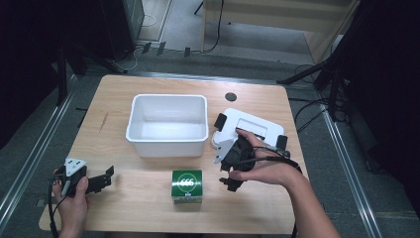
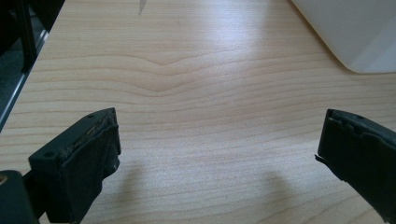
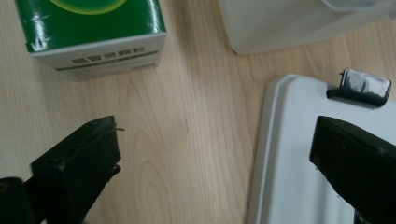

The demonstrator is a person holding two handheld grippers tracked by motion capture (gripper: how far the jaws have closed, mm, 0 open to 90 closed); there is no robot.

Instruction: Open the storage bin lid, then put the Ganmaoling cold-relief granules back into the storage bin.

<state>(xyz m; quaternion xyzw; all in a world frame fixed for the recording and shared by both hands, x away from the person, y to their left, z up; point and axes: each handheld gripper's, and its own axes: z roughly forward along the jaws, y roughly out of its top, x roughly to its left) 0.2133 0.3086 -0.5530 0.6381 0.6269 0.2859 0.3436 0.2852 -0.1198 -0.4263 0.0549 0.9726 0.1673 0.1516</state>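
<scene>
We held the right gripper (image 1: 229,179) wide open beside the lid (image 1: 253,126), right of the bin (image 1: 167,124); the green box (image 1: 187,186) sat at the near edge. The left gripper (image 1: 106,177), also wide, hovered near left. A good grasp, we judged, needed the jaws squared on the lid's rim

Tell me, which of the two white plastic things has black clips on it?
The flat white lid, lying right of the white bin beside the right gripper. It carries black clips at its edges; the open bin is deep, plain and empty.
</scene>
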